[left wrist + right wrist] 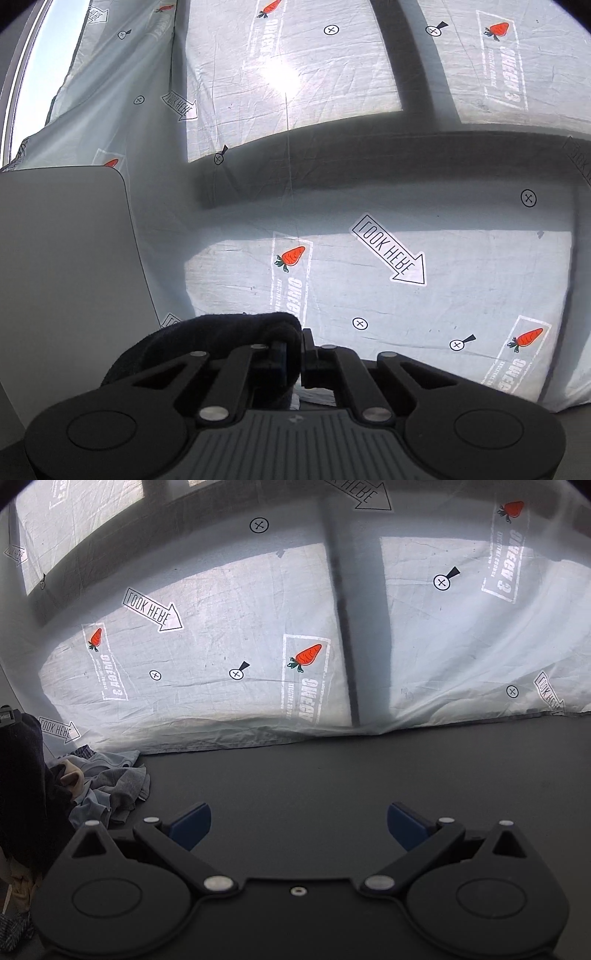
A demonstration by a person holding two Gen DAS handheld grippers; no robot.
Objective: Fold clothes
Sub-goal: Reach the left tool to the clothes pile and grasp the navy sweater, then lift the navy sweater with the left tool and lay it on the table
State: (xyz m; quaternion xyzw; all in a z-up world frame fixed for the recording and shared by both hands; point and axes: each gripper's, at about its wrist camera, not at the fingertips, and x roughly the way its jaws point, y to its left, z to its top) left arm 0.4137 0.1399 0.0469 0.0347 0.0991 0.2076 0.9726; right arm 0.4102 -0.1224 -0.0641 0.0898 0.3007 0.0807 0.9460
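You're at the very start, nothing folded yet as far as the views show. Your left gripper (300,354) is clamped on a dark garment (236,332); a thick roll of its fabric bulges over the left finger and is pinched btwn the pads, held up in front of the printed sheet (406,314) that hangs as a backdrop. In the right wrist view that same dark cloth drapes down at the far left edge (22,782), so it looks lifted off the pile, not laid flat.

Your right gripper (299,825) is wide, nothing btwn its blue pads (190,825), hovering over bare dark table (332,775).

The rest of the clothes sit in a crumpled heap (107,786) (grey, pale blue, a beige bit) at the table's back left, just beside the sheet's hem. All unsorted.

Still to do, by my read: spread the dark piece on the open table, fold it, then work thru the heap.
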